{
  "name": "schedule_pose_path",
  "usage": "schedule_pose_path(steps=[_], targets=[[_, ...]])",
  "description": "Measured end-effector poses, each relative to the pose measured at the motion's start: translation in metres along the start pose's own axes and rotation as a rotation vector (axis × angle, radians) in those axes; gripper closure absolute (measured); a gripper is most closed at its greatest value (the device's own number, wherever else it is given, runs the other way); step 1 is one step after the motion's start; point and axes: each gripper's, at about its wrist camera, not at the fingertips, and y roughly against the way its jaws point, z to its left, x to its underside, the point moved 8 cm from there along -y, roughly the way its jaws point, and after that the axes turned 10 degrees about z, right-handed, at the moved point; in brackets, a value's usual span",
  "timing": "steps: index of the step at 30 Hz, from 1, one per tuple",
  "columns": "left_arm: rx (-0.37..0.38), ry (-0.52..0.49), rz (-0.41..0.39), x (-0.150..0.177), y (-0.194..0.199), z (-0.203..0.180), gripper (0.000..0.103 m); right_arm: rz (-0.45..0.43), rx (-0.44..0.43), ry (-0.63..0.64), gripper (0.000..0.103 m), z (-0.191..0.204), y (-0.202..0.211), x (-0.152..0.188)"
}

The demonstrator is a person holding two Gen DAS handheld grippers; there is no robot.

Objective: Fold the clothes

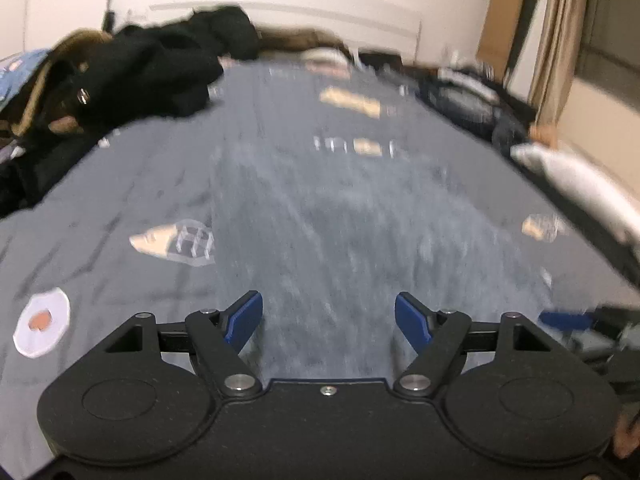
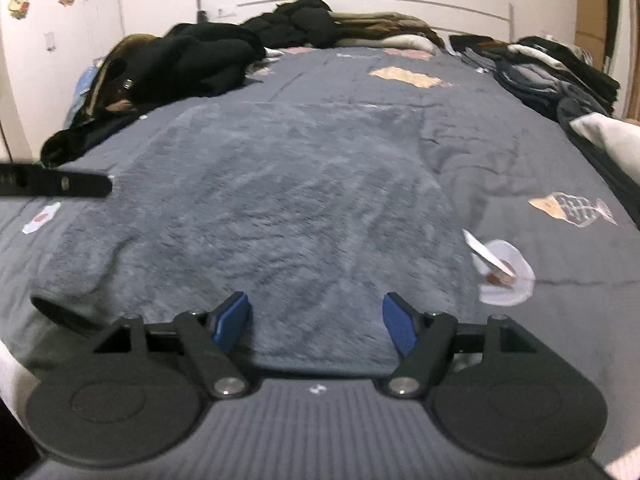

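- Your left gripper [image 1: 329,322] and right gripper [image 2: 316,324] are both spread, nothing between the pads.
- The grey fleece garment [image 2: 280,200] lies flat on the bed [image 2: 560,280], just beyond them.
- Dark clothes pile [image 2: 180,64] sits far left.

Dim indoor light, motion blur, fisheye-bent edges

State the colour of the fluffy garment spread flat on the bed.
Blue-grey fleece garment, plain and unpatterned; clearest in the right wrist view.

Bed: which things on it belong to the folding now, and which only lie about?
In the job:
grey fleece garment
left gripper, open
right gripper, open

Lying about:
black clothes pile
folded stack
patterned bedcover
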Motion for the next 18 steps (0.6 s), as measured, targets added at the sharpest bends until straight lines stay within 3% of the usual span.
schedule_pose_path(steps=[2, 4, 10, 12, 18], targets=[[-0.051, -0.043, 0.085, 0.011, -0.014, -0.001, 0.03, 0.008, 0.002, -0.008, 0.03, -0.003, 0.004, 0.004], [-0.097, -0.09, 0.117, 0.021, -0.019, -0.001, 0.03, -0.006, -0.013, -0.034, 0.03, -0.007, 0.011, 0.003], [-0.03, -0.015, 0.005, 0.013, 0.007, 0.001, 0.03, -0.109, -0.018, -0.091, 0.03, -0.015, 0.026, -0.016], [-0.03, -0.005, 0.009, 0.013, 0.003, 0.002, 0.03, -0.123, -0.024, -0.078, 0.029, -0.01, 0.023, -0.025], [-0.08, -0.026, 0.08, 0.024, -0.013, 0.003, 0.03, -0.012, -0.002, -0.039, 0.029, -0.006, -0.01, -0.022]])
